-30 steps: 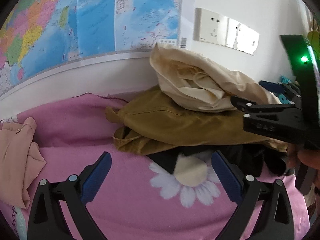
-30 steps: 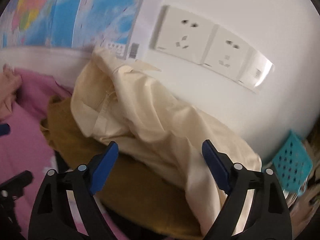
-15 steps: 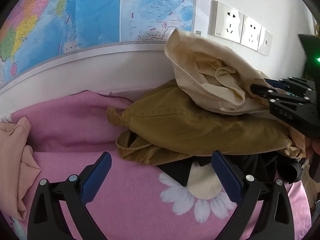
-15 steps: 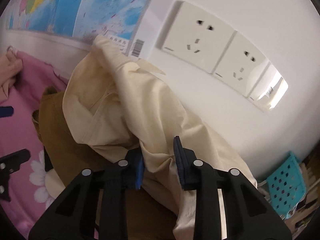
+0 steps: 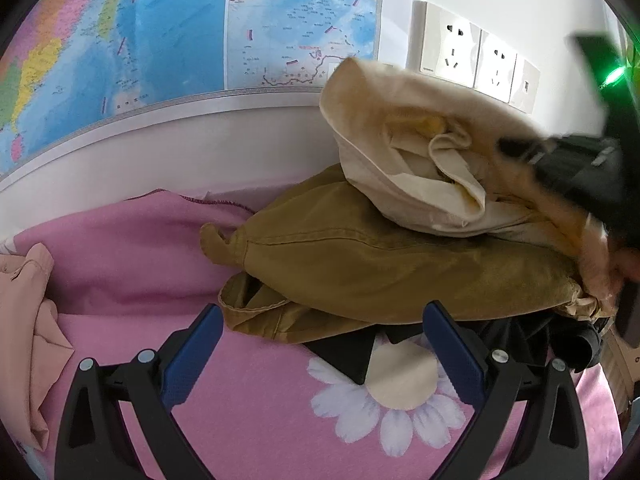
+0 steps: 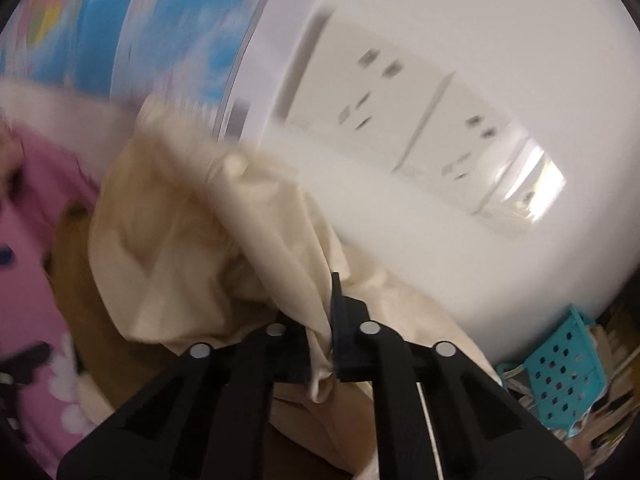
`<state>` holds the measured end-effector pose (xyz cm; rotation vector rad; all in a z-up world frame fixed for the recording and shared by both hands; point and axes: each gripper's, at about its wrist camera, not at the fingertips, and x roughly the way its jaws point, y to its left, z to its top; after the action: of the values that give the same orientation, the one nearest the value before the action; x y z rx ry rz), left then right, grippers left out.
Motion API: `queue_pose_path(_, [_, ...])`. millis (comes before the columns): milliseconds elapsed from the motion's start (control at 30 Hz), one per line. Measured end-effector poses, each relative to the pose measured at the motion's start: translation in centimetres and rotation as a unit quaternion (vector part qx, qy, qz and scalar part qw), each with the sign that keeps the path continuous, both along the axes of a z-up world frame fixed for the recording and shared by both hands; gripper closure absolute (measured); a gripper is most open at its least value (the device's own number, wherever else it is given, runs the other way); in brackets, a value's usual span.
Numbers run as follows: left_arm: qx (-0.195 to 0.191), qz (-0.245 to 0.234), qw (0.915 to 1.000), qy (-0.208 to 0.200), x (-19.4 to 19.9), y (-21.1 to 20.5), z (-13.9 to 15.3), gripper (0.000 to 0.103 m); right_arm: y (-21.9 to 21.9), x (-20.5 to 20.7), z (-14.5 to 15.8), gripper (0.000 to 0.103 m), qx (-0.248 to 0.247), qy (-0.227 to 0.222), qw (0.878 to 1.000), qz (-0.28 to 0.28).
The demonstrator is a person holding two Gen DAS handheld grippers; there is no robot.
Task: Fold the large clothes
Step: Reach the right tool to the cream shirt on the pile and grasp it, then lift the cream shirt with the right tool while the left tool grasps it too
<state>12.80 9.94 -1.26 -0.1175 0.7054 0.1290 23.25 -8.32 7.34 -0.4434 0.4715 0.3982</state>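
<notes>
1. The right gripper (image 6: 322, 340) is clamped on a fold of the cream cotton garment (image 6: 180, 264); that view is motion-blurred.
2. The left gripper (image 5: 320, 352) stands apart, empty, above the pink floral blanket (image 5: 248, 408).
3. The cream garment tops a mustard-brown garment (image 5: 380, 264), which half hides black clothing (image 5: 532, 344).

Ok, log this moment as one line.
right gripper: shut on cream garment | left gripper: open, nothing held | mustard garment: underneath
</notes>
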Motion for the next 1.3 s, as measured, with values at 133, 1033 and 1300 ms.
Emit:
queue_pose_path(133, [-0.014,-0.019,0.9993,-0.029,0.0,0.4,0.6,0.006,-5.1,-2.1,5.8,0.098,0.093,-0.017,0.996,-0.006])
queue_pose_path(1033, [-0.086,-0.319,0.9345,-0.131,8.6,-13.9,5.4,0.102,-25.2,-11.8,20.3,0.1,0.31,-0.095,0.944,-0.052])
queue_pose_path(1300, [-0.074,-0.292,0.9156,-0.267,2.9,-10.7,18.1,0.102,-28.6,-24.6,29.7,0.1,0.338,-0.213,0.917,-0.001])
